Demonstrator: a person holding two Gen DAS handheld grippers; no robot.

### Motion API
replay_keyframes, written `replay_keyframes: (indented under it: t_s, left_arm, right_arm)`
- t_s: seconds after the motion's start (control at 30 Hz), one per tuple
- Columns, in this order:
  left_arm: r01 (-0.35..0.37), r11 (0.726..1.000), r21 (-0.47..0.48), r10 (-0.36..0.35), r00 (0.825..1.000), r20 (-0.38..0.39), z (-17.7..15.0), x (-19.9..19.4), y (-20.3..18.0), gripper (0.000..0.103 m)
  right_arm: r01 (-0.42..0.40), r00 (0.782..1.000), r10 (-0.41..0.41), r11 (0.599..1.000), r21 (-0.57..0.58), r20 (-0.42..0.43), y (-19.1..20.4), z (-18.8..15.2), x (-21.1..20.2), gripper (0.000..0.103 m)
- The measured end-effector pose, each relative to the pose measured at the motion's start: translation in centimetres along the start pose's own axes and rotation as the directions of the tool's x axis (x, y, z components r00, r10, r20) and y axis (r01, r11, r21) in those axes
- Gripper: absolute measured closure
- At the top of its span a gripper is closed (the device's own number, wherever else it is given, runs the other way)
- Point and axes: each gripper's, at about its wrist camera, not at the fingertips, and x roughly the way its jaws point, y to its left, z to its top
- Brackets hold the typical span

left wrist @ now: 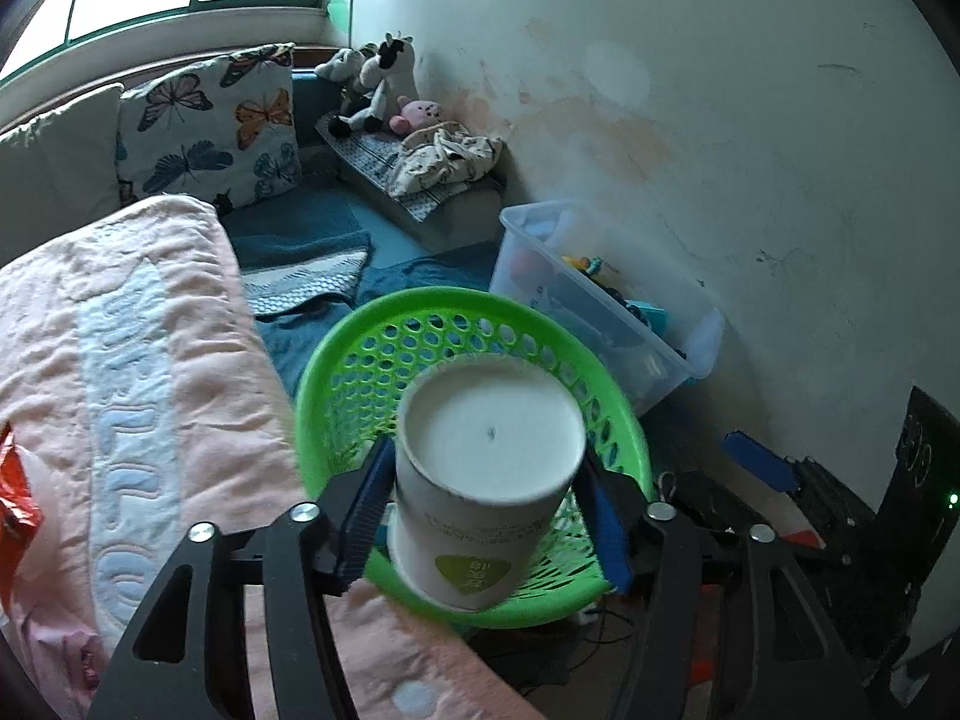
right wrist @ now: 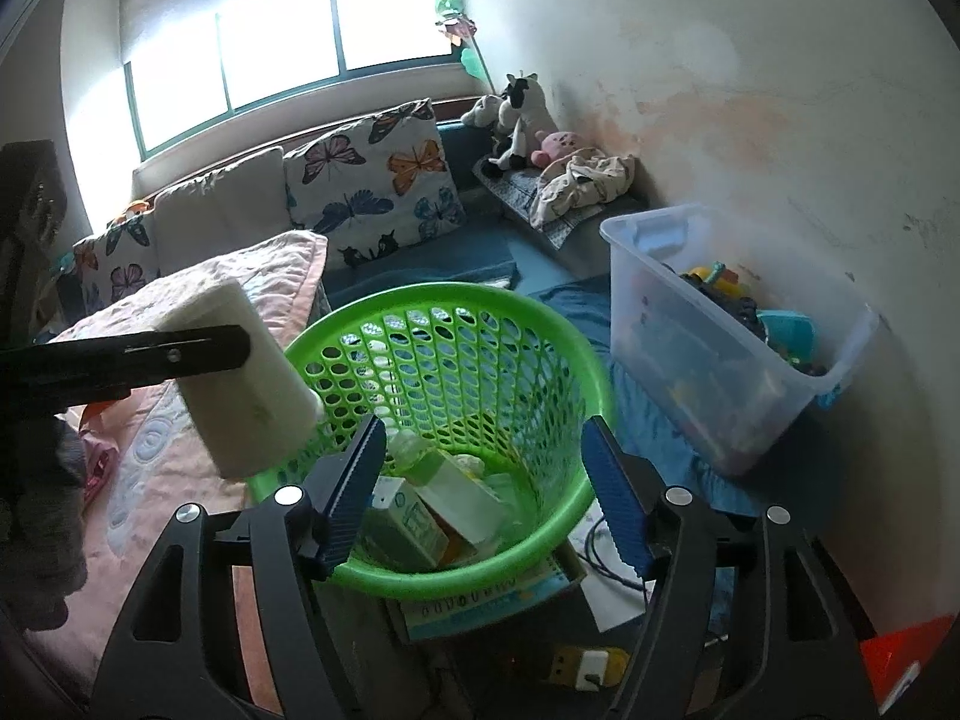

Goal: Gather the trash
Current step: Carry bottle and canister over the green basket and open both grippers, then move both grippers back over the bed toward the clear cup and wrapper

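One cup (left wrist: 489, 492) is being clamped sideways by left gripper (left wrist: 486, 516), hovering over bin (left wrist: 336, 360) for dropping; right gripper (right wrist: 483, 492) is gaping empty.

No legible text; paper cup (left wrist: 480, 498) label characters blurred.

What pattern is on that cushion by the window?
Colourful butterflies on a white cushion; the right wrist view shows it best.

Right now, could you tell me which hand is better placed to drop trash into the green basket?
Left: its tongs grip the paper cup over the green basket; the right tongs are open and empty.
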Motion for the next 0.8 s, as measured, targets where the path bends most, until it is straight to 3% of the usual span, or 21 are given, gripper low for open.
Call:
replay_keyframes:
  t_s: [0.2,0.4,0.8]
  left_arm:
    - [0.028,1.000,-0.003,-0.028,1.000,0.002,-0.3,0.3,-0.4,0.040]
    - [0.013,1.000,-0.013,-0.013,1.000,0.011,-1.3,-1.4,0.4,0.040]
    - [-0.088,0.995,-0.056,0.092,0.993,0.069,-4.5,-7.6,4.1,0.040]
  right_arm:
    - [0.002,1.000,-0.002,1.000,0.017,-0.006,-0.4,-0.5,-0.3,0.035]
    - [-0.010,1.000,0.010,1.000,0.023,0.002,0.0,-0.7,-1.0,0.032]
    - [-0.077,0.997,0.077,0.997,-0.004,0.007,3.4,-0.9,-2.2,0.027]
